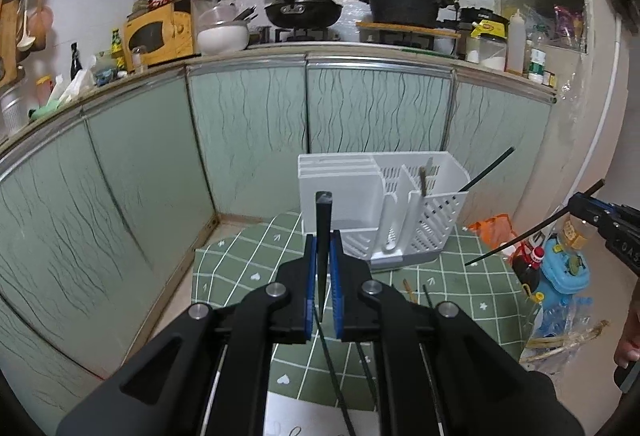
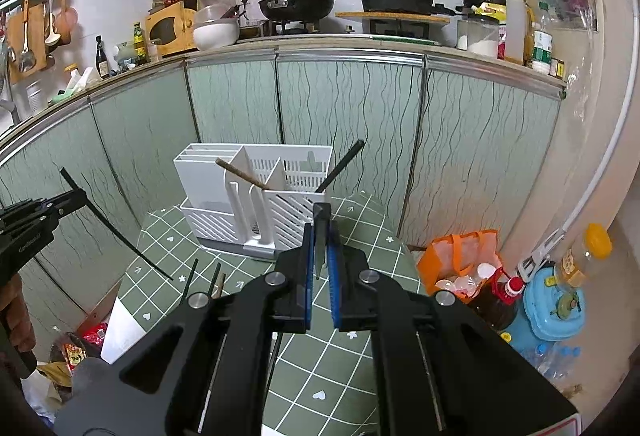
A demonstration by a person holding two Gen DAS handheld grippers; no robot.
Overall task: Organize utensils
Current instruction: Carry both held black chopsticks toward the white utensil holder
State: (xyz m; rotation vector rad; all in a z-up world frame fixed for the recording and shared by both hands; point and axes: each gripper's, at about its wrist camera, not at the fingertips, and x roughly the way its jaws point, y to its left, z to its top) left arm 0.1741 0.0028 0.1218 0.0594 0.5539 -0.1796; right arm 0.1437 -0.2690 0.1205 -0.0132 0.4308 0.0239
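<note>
My left gripper (image 1: 322, 236) is shut on a black chopstick (image 1: 322, 220) that stands nearly upright between the blue pads. Across from it, my right gripper (image 1: 600, 214) pinches another black chopstick (image 1: 520, 236). In the right wrist view my right gripper (image 2: 321, 232) is shut on its black chopstick (image 2: 321, 220), and my left gripper (image 2: 52, 206) shows at the left edge with its chopstick (image 2: 116, 232). Beyond both stands the white utensil holder (image 1: 340, 188) (image 2: 208, 188), with a brown chopstick (image 2: 240, 172) and a black chopstick (image 2: 344, 164) leaning inside. Loose chopsticks (image 2: 192, 276) lie on the table.
The table wears a green checked cloth (image 2: 360, 356). Green cabinet doors (image 1: 248, 132) stand close behind it. On the floor to the right sit an orange bag (image 2: 460, 256), a dark bottle (image 2: 496, 300) and a blue plastic box (image 2: 556, 308). A person's hand (image 1: 628, 348) shows at the right edge.
</note>
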